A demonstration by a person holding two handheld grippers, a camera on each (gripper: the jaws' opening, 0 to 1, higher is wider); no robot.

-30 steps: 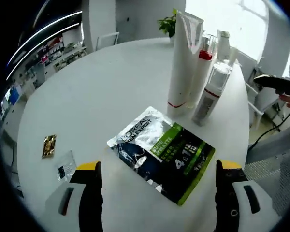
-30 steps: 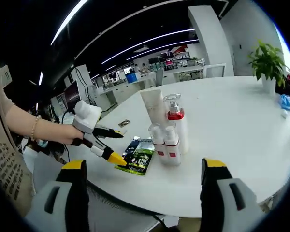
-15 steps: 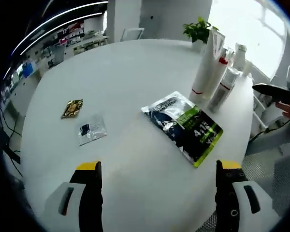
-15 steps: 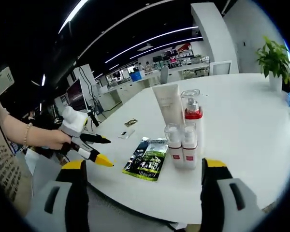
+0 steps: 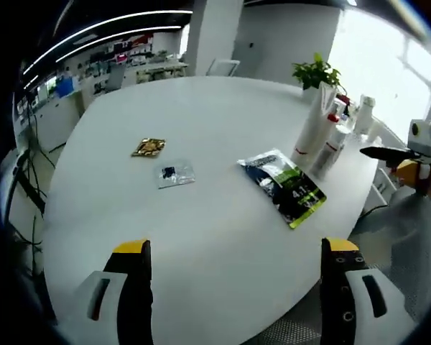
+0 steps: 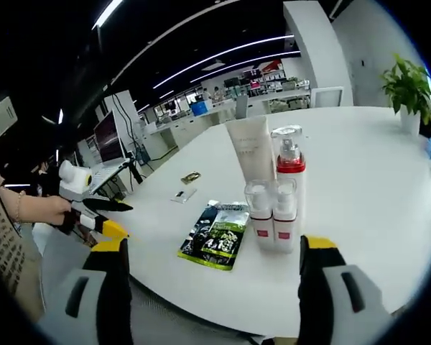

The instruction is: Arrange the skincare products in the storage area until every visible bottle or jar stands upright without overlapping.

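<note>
Upright: white tube point(image 6: 250, 150); red-collared pump btl point(image 6: 288, 176); two clear btls point(image 6: 271, 214).

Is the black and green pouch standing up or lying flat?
Lying flat. The pouch rests face-up on the table, beside the upright bottles and tube.

White tube point(image 6: 250, 147), red-collared pump bottle point(image 6: 288, 165), two small bottles point(image 6: 271, 213) upright, clustered; sachet point(image 6: 217, 233) flat beside.
</note>
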